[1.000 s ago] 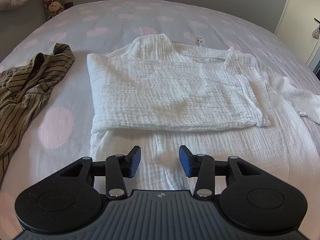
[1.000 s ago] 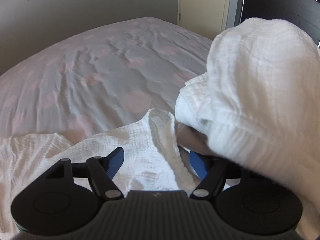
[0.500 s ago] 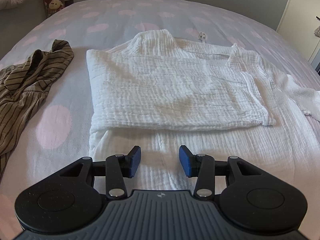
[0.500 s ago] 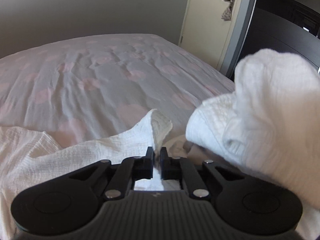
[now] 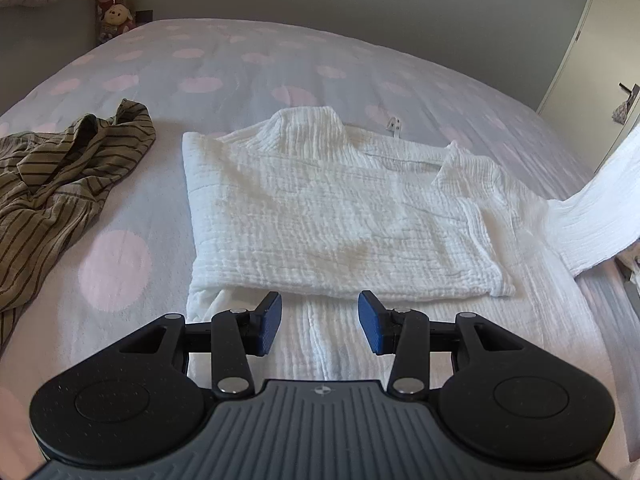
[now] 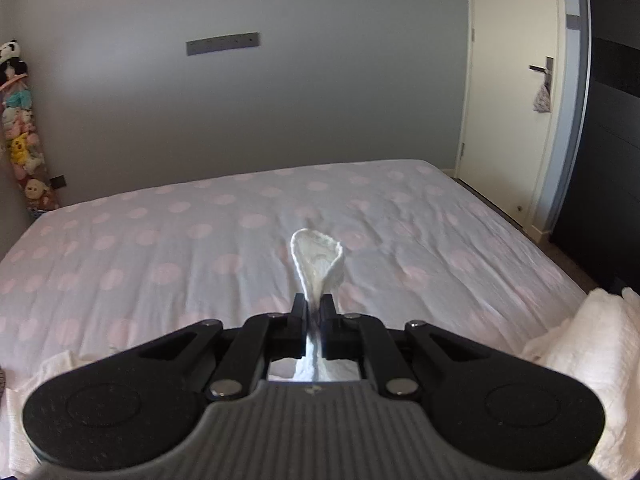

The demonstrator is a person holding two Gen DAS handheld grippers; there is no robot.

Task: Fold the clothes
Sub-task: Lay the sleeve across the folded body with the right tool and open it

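A: Where is the white muslin shirt lying just now?

B: It is lying flat on the dotted bedspread, straight ahead of the left gripper, with one side already folded across its body. That gripper is hanging released, jaws spread wide above the near hem, touching nothing.

A: And the right gripper?

B: It is clenching a strip of the same white cloth, probably the sleeve, though the cuff end is blurred. The fabric is sticking out beyond its fingertips, and in the left camera it is rising off the bed at the far right.

A: How should the person be carrying this fold?

B: The sleeve likely needs laying across the folded body, so the right gripper should be travelling low and keeping the cloth taut, while the left one is pressing the hem ahead of it to stop the shirt dragging toward the striped olive garment lying off to its left.
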